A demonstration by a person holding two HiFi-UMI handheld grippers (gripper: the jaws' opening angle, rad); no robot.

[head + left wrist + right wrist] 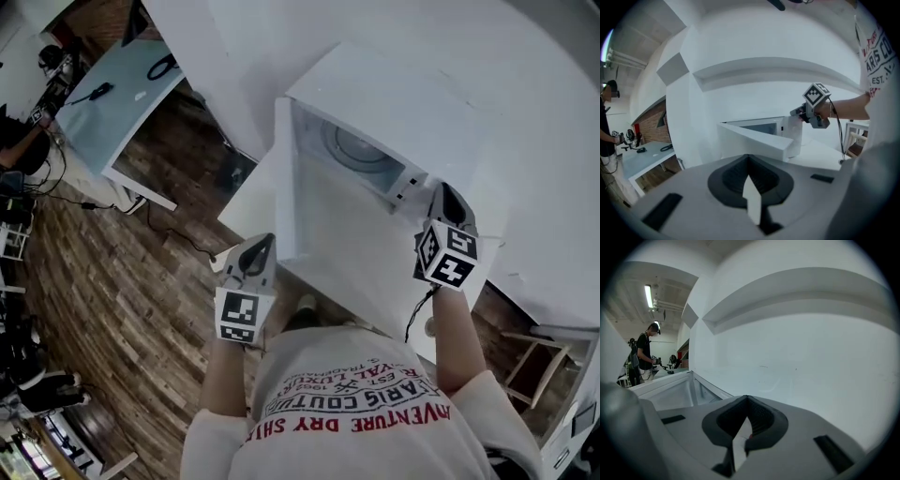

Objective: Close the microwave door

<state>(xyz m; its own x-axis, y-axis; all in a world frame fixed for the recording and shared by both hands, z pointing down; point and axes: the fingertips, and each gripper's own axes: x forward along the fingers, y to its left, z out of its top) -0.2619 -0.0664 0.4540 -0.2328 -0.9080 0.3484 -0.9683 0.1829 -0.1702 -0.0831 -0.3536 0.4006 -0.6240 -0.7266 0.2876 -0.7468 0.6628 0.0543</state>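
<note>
The white microwave stands on a white table against the wall, and its glass turntable shows in the cavity. Its door hangs open, swung out toward me. My left gripper is shut and empty, just left of the door's outer face near its free edge. My right gripper is also shut and empty, at the microwave's right front corner. In the left gripper view the open door juts out ahead of the left gripper, with the right gripper beyond it. The right gripper faces the white wall, the microwave to its left.
A light desk with cables stands at the upper left over a wooden floor. A wooden stool is at the lower right. A person stands far off at the left. The white wall lies close behind the microwave.
</note>
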